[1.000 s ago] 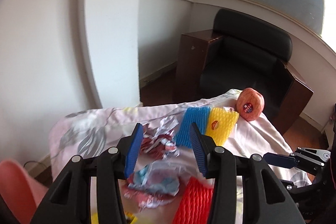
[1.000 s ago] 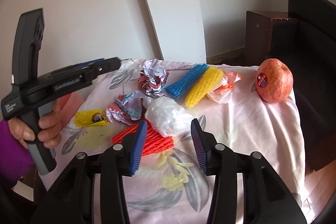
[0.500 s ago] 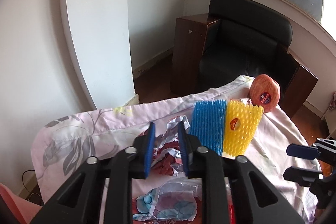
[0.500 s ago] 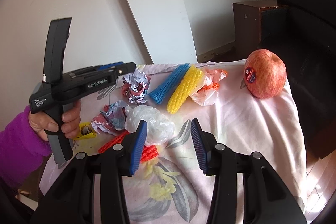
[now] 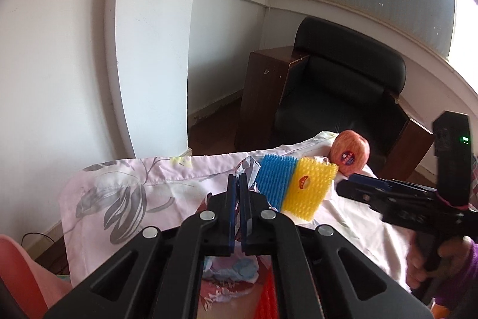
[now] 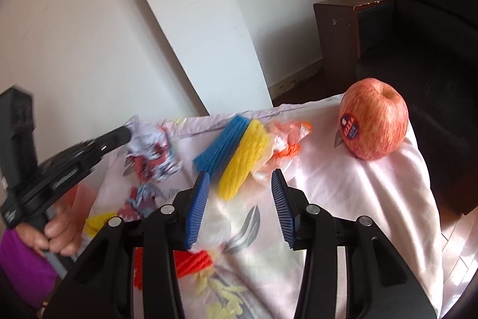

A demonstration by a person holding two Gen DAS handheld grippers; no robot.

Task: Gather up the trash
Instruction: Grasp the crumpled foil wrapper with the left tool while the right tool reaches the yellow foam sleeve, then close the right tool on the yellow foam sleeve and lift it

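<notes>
Trash lies on a table with a pink floral cloth [image 6: 373, 199]. My left gripper [image 5: 238, 184] is shut on a crumpled red-and-white wrapper [image 5: 248, 166], which also shows in the right wrist view [image 6: 149, 145]. Beside it lie a blue foam net [image 5: 274, 184] [image 6: 222, 145] and a yellow foam net [image 5: 307, 193] [image 6: 245, 157]. My right gripper [image 6: 239, 199] is open and empty above a clear plastic bag [image 6: 212, 223], near an orange-white wrapper [image 6: 286, 139]. A red foam net [image 6: 191, 259] and another crumpled wrapper [image 5: 230, 274] lie nearer.
A red apple [image 6: 373, 118] [image 5: 349, 151] sits at the table's far right corner. A black armchair [image 5: 343, 85] and a brown cabinet [image 5: 263, 97] stand behind the table. A white wall pillar [image 5: 149, 35] is at the left. A pink object [image 5: 27, 274] shows lower left.
My left gripper closed from wide open onto the crumpled red-and-white wrapper. My right gripper moved forward over the table toward the foam nets, staying open.
</notes>
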